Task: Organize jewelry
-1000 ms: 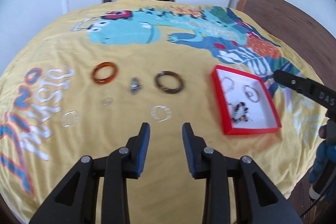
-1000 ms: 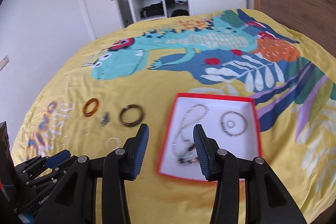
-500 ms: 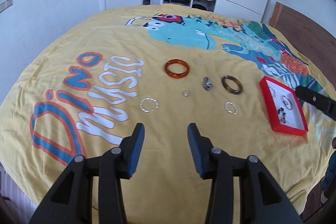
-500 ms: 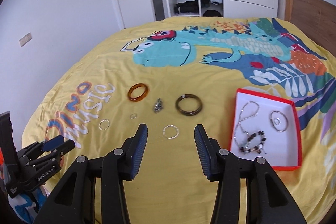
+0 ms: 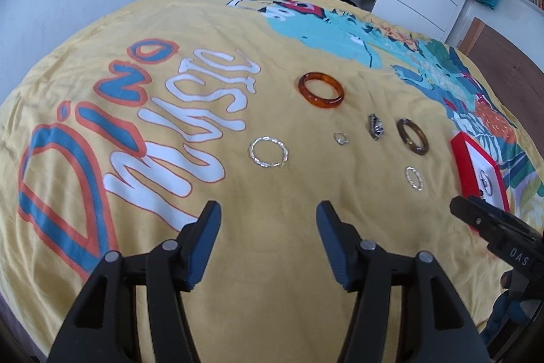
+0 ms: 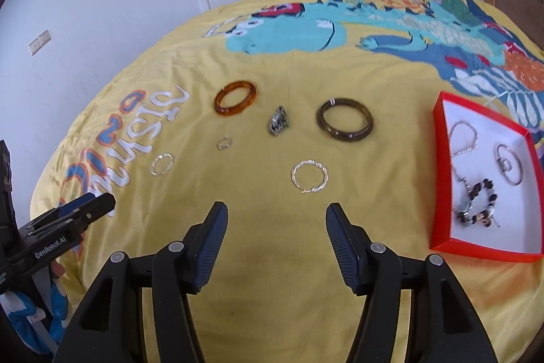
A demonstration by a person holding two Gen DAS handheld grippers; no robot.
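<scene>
Looks like the approach step: both jaws opening, nothing between them. Left hand-held gripper faces the twisted silver hoop on the yellow bed cover; right hand-held gripper faces a second twisted silver hoop. Next: drop lower, pinch, carry to the red-rimmed white tray.

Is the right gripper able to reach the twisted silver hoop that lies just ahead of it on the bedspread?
Probably yes. The right gripper has its jaws opening with nothing between them, and the twisted silver hoop lies alone on the yellow bedspread straight ahead; nothing stands between.
</scene>
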